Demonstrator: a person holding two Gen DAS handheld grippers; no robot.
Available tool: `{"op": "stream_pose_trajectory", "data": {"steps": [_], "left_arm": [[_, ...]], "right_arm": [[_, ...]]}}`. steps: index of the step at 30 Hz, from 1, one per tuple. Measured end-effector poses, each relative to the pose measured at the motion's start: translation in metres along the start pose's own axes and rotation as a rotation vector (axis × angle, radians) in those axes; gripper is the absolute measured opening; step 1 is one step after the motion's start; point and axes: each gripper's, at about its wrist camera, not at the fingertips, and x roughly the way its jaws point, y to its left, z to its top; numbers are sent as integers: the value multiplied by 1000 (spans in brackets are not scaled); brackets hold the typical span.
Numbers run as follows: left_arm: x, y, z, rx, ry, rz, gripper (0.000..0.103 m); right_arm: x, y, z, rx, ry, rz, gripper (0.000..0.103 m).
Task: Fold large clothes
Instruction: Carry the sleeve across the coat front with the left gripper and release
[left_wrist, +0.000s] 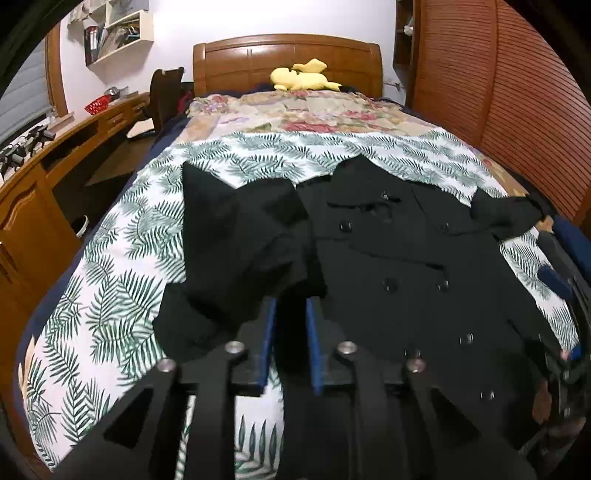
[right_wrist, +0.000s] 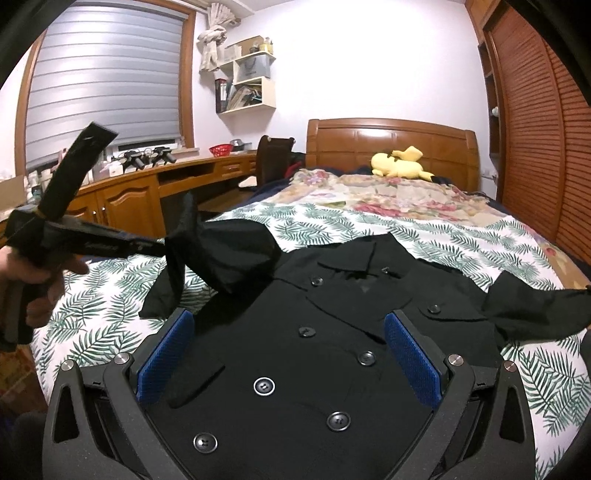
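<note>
A black double-breasted coat (left_wrist: 399, 266) lies face up on the bed, buttons showing; it also fills the right wrist view (right_wrist: 332, 332). My left gripper (left_wrist: 290, 306) is shut on the coat's left sleeve (left_wrist: 240, 229), holding it lifted above the bed; in the right wrist view that gripper (right_wrist: 162, 249) holds the raised sleeve (right_wrist: 221, 254) at the left. My right gripper (right_wrist: 288, 354) is open and empty, hovering over the coat's front. The coat's other sleeve (right_wrist: 535, 310) lies spread to the right.
The bed has a palm-leaf sheet (left_wrist: 110, 266) and a floral quilt (left_wrist: 295, 110), with a yellow plush toy (left_wrist: 303, 75) at the wooden headboard. A wooden desk (right_wrist: 155, 184) runs along the left. A slatted wardrobe (right_wrist: 535, 129) stands on the right.
</note>
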Motion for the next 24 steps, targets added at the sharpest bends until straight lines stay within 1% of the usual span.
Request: {"op": "stream_pose_trajectory", "data": {"steps": [1,3,5,9,12,14,19,24], "left_arm": [[-2,3,-3,-1,0,-5,26],[-3,10,-11,-9,-1,-12,31],[0,20,-20,-29,7,-7,42],[19,45,-34,-84,51,-12,47],[40,64,-47,-103,87,30,51],[53,76,-53,-128,110,41,55],[78,105,-65,-187,149,81,56],[97,122,-74,-235,186,81,56]], "right_arm": [[2,2,0,0,2,3,103],[5,4,0,-2,7,5,103],[10,6,-1,-6,14,6,103],[18,9,-6,-18,35,5,103],[24,10,-9,-21,49,2,103],[27,10,-11,-22,56,-1,103],[34,9,-15,-21,72,-5,103],[42,11,-20,-25,94,-7,103]]}}
